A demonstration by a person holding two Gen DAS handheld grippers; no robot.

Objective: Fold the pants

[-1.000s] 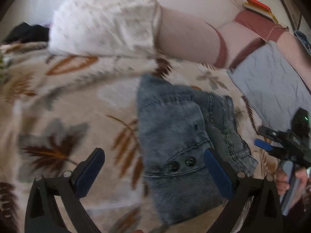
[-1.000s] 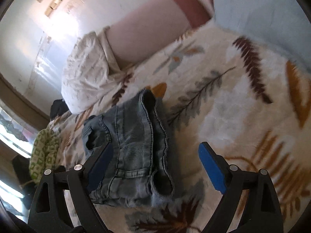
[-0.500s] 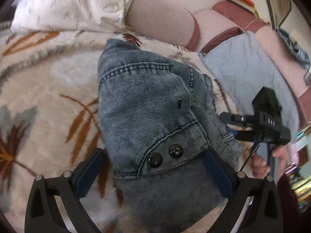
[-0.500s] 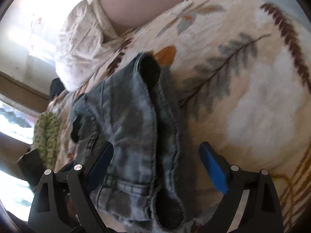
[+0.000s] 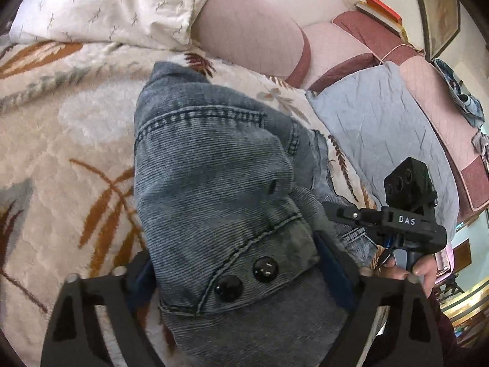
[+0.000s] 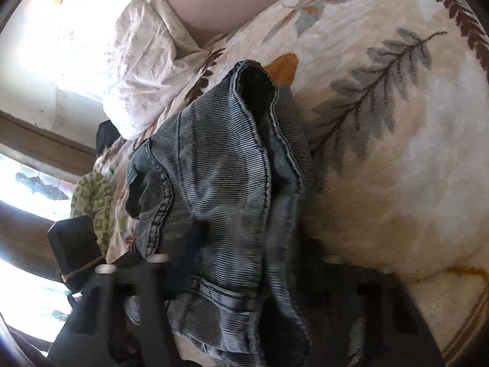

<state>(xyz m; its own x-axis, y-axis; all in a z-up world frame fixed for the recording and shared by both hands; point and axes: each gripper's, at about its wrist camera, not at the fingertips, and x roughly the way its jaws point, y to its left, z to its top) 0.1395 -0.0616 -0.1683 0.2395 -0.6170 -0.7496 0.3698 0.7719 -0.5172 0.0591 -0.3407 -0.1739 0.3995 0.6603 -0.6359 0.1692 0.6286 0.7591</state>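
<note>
Pants on blanket, btwn tongs

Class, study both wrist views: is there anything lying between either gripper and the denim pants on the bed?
Nothing visible. The left gripper straddles the pants at the two black buttons, jaws closing with denim between them. The right gripper is closing on the bunched fabric too. Only the leaf-patterned blanket lies beneath.

Light source: you have daylight from the window, blown out white.
Left view: evenly lit, sharp; soft shadow under the pants.
Right view: near fingers smeared by motion blur.
Edges: fisheye bending, dark corners.
</note>
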